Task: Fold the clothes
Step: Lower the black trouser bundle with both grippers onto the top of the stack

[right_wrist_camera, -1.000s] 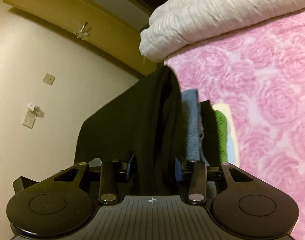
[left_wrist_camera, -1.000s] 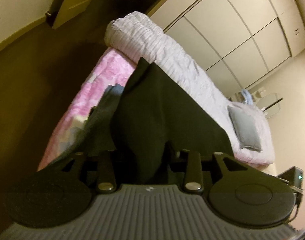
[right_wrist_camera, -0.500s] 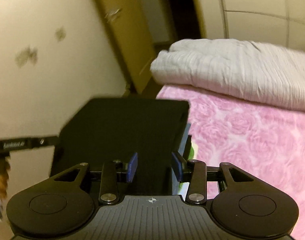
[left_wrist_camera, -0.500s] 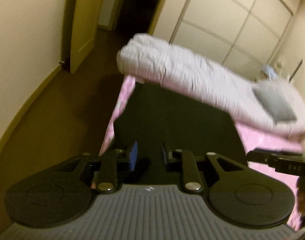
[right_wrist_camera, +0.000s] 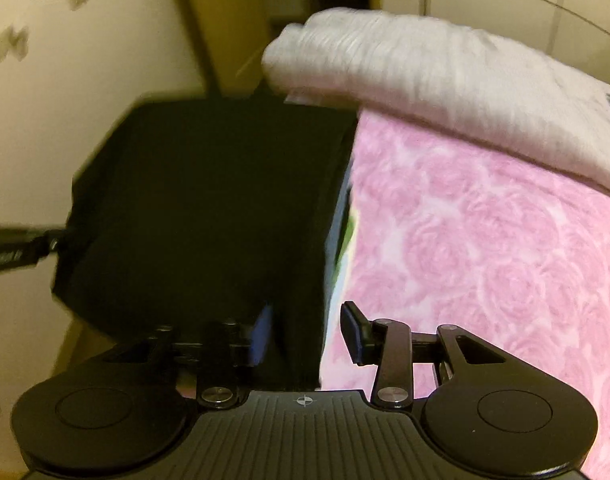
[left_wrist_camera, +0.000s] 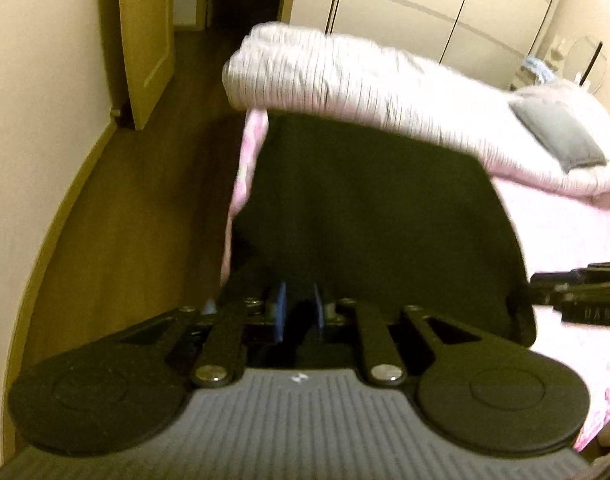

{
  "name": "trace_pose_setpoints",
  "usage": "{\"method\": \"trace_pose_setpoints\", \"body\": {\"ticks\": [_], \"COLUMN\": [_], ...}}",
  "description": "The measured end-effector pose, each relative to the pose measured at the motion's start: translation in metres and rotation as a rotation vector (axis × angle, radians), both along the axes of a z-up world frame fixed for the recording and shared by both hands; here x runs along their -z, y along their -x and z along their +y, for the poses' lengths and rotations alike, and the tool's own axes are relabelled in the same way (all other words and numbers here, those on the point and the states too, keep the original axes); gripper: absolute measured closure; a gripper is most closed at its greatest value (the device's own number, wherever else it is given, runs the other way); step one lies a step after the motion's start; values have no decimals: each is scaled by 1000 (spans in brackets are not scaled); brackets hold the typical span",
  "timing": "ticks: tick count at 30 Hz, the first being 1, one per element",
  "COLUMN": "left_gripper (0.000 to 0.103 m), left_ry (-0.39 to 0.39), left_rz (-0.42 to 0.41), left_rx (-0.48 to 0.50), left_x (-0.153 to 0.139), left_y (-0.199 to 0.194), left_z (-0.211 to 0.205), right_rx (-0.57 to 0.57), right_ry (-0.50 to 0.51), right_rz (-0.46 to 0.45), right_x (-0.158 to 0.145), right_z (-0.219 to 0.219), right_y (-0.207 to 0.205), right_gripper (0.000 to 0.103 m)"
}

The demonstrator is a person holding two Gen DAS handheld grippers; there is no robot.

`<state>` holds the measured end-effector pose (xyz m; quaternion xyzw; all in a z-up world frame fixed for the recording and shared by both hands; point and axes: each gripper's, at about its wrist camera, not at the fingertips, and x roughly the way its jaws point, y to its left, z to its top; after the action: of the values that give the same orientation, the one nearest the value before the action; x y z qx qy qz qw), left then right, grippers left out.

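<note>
Black cloth laid flat at the bed's corner, one jaw pair letting go.

The left gripper (left_wrist_camera: 299, 312) stands narrow, pinching the cloth (left_wrist_camera: 369, 216) at its near edge; the right gripper (right_wrist_camera: 305, 328) is wide, the cloth's edge lying loose between its pads. The cloth spreads toward 12 o'clock, up to the quilt (left_wrist_camera: 345, 76), over the pink sheet (right_wrist_camera: 485, 240) (other clothes peek out beneath). Judged: a laying-down step; next, the left's release, gently, without dragging the fold.

Bedroom, warm yellow light. Cream walls (left_wrist_camera: 45, 128); brown wooden floor (left_wrist_camera: 145, 216); open wooden door (left_wrist_camera: 147, 36) onto a dark doorway; cream wardrobe doors (left_wrist_camera: 425, 8); bed with pink rose-patterned sheet (right_wrist_camera: 485, 248), rolled pale quilt (left_wrist_camera: 345, 76), grey pillow (left_wrist_camera: 557, 136).
</note>
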<state>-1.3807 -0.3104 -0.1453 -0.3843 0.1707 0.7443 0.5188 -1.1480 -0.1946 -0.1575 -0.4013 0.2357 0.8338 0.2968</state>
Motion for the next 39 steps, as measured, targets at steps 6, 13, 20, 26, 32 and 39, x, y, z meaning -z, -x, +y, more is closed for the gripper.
{"method": "trace_pose_setpoints", "body": {"ticks": [6, 13, 20, 26, 32, 39], "left_gripper": [90, 90, 85, 87, 86, 86], "left_ry": [-110, -13, -15, -43, -3, 75], "left_rz": [36, 38, -73, -55, -43, -81], "left_rx": [11, 57, 7, -11, -74, -134], "left_x": [-30, 7, 54, 30, -7, -2], "left_y": [31, 43, 74, 66, 34, -9], "left_z": [50, 122, 132, 113, 71, 26], "right_rx": [73, 60, 10, 14, -92, -206], "right_ry": [-103, -65, -16, 39, 31, 76], "right_rz": [140, 72, 42, 100, 95, 47], "right_x": [-34, 7, 44, 31, -11, -9], "right_z": [33, 64, 89, 99, 56, -2], "right_y": [30, 77, 99, 85, 46, 20], "right_gripper": [63, 63, 64, 63, 63, 63]}}
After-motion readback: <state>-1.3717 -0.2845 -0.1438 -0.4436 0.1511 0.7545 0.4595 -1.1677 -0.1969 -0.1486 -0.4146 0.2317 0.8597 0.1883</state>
